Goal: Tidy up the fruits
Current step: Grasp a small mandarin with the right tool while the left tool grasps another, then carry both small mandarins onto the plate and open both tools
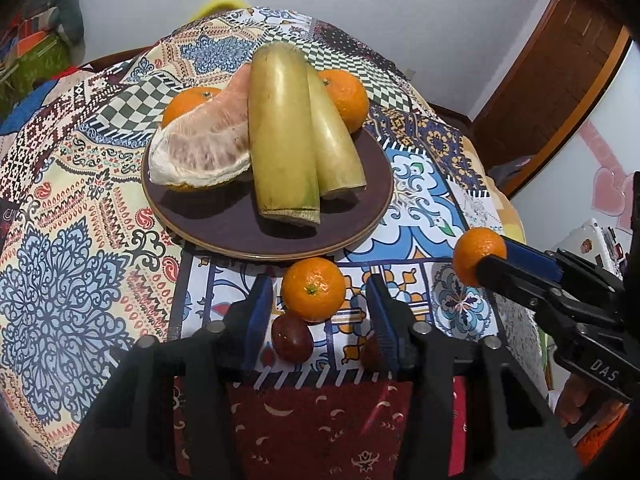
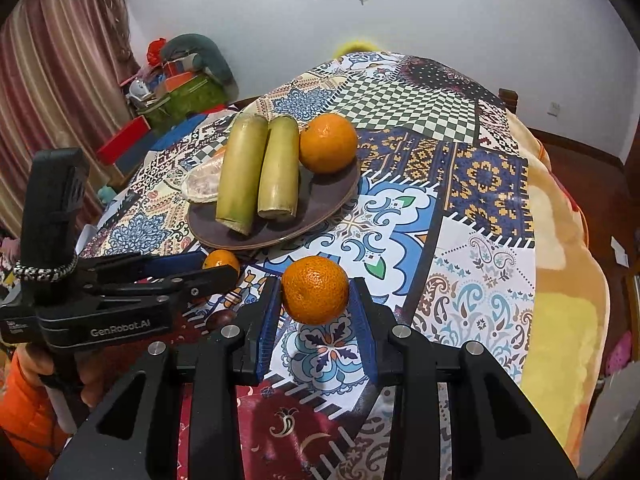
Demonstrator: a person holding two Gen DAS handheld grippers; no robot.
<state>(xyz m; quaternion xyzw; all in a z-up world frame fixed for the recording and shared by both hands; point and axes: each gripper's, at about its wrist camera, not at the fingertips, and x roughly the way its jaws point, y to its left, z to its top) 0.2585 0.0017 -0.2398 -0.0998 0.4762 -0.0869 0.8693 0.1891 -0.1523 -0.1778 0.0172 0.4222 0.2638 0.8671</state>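
Right gripper (image 2: 316,312) clamped on a mandarin (image 2: 315,290), pebbled orange skin, held above the patchwork tablecloth (image 2: 480,280). Left gripper (image 1: 318,308) jaws apart, straddling a second mandarin (image 1: 313,289), stem end up, pads not touching; it lies on the cloth just short of the brown plate (image 1: 240,220). Plate holds two yellow-green cut stalks (image 1: 282,136), a peeled pomelo wedge (image 1: 204,148), more mandarins.

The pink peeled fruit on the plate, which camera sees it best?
The left wrist view. The peeled fruit lies in the open there, beside the long yellow-green stalks. In the right wrist view only a pale bit peeks out behind those stalks.
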